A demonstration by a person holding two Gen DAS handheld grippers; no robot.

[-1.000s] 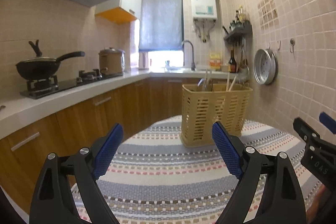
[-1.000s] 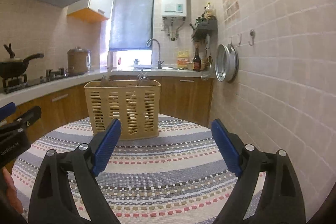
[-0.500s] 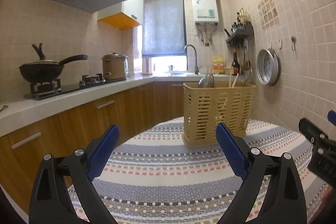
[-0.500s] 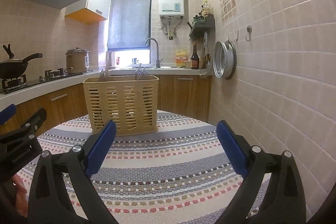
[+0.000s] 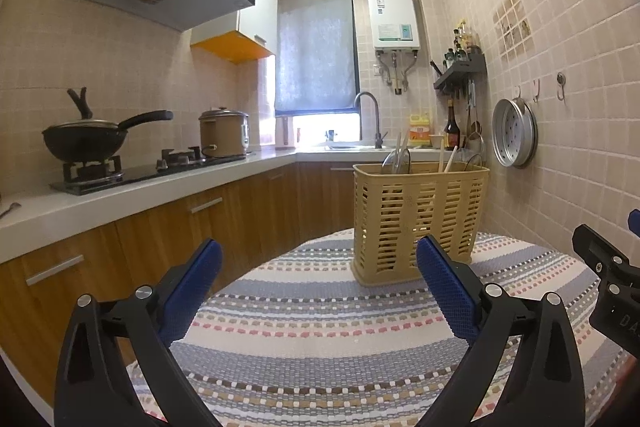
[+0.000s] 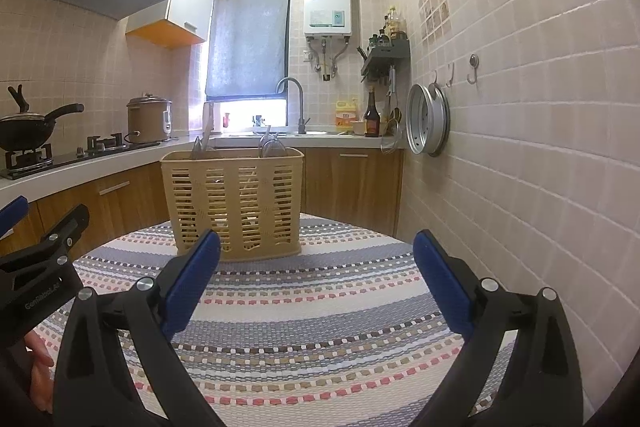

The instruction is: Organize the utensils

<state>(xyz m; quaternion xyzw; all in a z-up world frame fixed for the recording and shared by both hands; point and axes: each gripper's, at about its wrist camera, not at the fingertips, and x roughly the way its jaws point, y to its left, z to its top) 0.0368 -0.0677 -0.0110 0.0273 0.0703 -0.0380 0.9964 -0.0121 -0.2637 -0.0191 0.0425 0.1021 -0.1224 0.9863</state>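
"GenRobot.AI" on the left gripper (image 6: 38,251), fingers of both grippers just spread wide, empty, near the utensil basket (image 5: 418,217).

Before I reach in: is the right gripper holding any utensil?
No, the right gripper stands wide open over the striped cloth, nothing between its pads.

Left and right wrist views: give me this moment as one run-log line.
left gripper: open, empty, jaws just opening | right gripper: open, empty | basket: upright on striped mat, utensils inside | contact: none
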